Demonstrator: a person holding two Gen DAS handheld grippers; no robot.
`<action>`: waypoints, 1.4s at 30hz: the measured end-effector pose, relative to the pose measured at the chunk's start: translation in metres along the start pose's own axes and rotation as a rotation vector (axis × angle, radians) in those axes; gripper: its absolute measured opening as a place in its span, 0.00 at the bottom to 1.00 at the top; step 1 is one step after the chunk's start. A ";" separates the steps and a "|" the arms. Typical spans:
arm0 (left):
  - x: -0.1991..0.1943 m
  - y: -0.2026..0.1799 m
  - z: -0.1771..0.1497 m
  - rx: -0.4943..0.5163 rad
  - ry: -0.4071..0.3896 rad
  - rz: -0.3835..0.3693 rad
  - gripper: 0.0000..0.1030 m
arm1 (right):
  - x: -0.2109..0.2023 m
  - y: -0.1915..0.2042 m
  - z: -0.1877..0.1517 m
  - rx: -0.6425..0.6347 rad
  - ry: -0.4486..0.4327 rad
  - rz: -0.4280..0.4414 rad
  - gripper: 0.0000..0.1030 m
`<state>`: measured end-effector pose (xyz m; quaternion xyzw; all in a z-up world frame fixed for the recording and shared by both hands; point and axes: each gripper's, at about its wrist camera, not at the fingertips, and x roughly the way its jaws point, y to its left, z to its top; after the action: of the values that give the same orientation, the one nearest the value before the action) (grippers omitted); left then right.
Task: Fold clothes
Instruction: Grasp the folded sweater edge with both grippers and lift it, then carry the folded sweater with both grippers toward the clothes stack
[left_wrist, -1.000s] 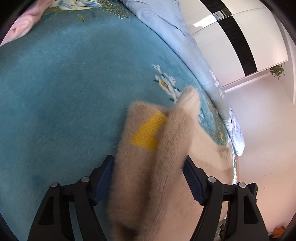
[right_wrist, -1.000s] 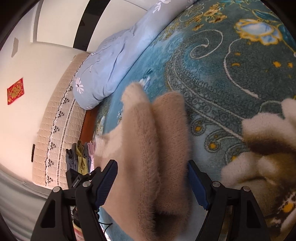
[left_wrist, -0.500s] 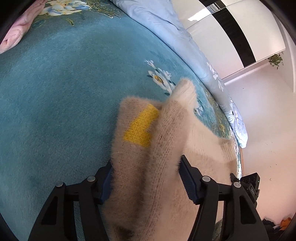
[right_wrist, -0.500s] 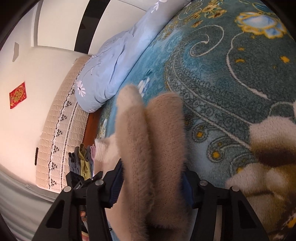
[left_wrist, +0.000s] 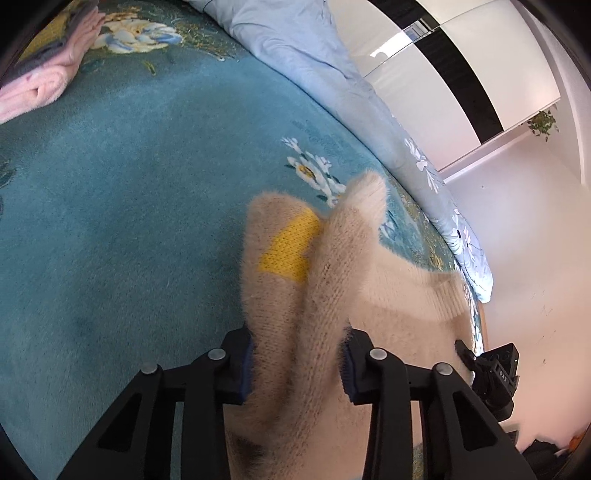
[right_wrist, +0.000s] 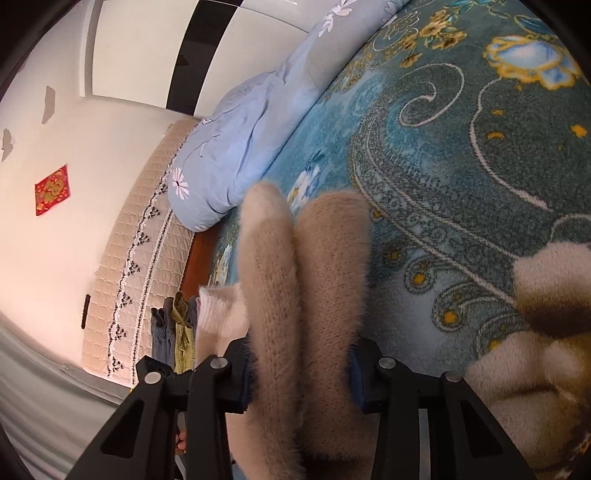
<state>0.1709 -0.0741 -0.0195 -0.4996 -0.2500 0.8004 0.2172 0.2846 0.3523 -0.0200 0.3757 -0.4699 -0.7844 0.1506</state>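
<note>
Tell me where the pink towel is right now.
The pink towel shows only in the left wrist view, rolled up at the far upper-left edge of the blue blanket, well away from the beige sweater that the left gripper holds.

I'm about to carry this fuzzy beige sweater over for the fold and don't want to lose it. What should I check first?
1. Left claw shut on the beige sweater: ok.
2. Right claw shut on the sweater: ok, a bunched fold fills it.
3. Fabric seated deep enough not to slip: cannot tell.
4. Landing area on the blue floral blanket bare ahead of the left claw: ok.
5. Pink folded garment out of the path: ok, far corner.
6. Sweater hanging free of the blanket: cannot tell.
</note>
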 end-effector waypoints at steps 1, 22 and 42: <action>-0.002 -0.002 -0.002 0.007 -0.009 0.001 0.34 | -0.001 0.001 -0.001 -0.004 -0.005 0.002 0.39; -0.130 0.009 0.006 0.118 -0.225 -0.090 0.29 | 0.018 0.138 -0.013 -0.237 0.039 0.133 0.37; -0.354 0.116 0.096 0.145 -0.604 -0.012 0.29 | 0.175 0.391 -0.044 -0.522 0.199 0.328 0.36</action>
<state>0.2164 -0.3942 0.1894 -0.2210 -0.2485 0.9271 0.1729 0.1531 0.0210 0.2216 0.3187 -0.2901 -0.8032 0.4113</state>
